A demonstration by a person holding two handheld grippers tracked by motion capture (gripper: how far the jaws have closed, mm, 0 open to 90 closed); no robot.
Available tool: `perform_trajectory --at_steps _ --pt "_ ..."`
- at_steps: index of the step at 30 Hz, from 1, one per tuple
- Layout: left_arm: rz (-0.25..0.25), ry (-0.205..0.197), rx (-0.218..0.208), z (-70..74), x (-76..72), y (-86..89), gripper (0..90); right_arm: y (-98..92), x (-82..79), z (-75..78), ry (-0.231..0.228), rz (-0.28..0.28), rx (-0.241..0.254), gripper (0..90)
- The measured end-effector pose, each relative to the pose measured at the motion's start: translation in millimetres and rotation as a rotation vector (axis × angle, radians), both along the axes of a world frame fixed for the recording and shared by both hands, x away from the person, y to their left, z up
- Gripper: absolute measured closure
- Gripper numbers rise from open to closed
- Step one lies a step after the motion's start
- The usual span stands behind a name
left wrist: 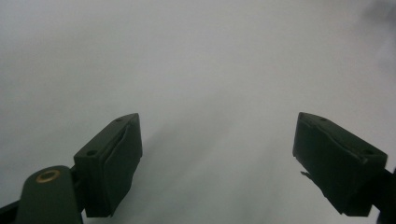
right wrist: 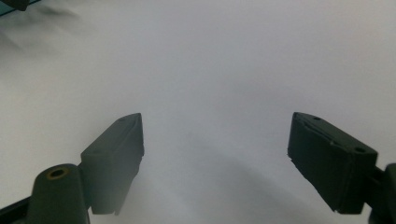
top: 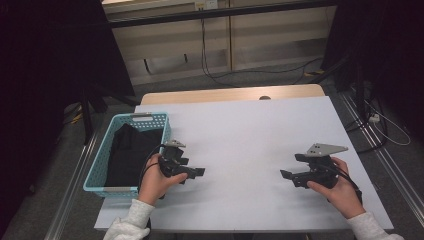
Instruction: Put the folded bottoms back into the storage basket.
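My left gripper rests low over the white table, just right of a turquoise basket, and points toward the table's middle. It is open, and in the left gripper view my left gripper has only bare white surface between its black pads. My right gripper sits at the front right and points left toward the other one. It is open too; in the right gripper view my right gripper has nothing between its jaws. A black cloth lies bundled inside the basket.
The basket stands on the table's left edge. A strip of wooden tabletop shows beyond the white sheet. Cables run across the floor behind, and dark stands flank both sides of the table.
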State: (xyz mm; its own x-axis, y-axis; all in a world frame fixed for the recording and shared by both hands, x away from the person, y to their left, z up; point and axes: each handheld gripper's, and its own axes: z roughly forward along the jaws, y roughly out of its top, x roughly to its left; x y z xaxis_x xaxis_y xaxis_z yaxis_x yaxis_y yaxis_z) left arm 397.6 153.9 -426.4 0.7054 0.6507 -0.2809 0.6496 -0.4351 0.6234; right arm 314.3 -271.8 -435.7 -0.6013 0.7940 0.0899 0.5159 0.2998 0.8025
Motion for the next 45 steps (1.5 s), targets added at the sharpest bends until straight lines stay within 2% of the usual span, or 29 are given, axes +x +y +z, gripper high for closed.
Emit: perform_trajectory --at_steps 24,45 --pt "-0.026 -0.018 -0.010 -2.8 -4.6 3.5 12.7 -2.9 -6.6 -3.5 0.012 0.008 -0.019 16.5" --pt "-0.069 -0.041 -0.009 -2.6 -10.8 5.1 9.8 -5.7 -12.4 -6.1 0.014 0.004 -0.028 15.8"
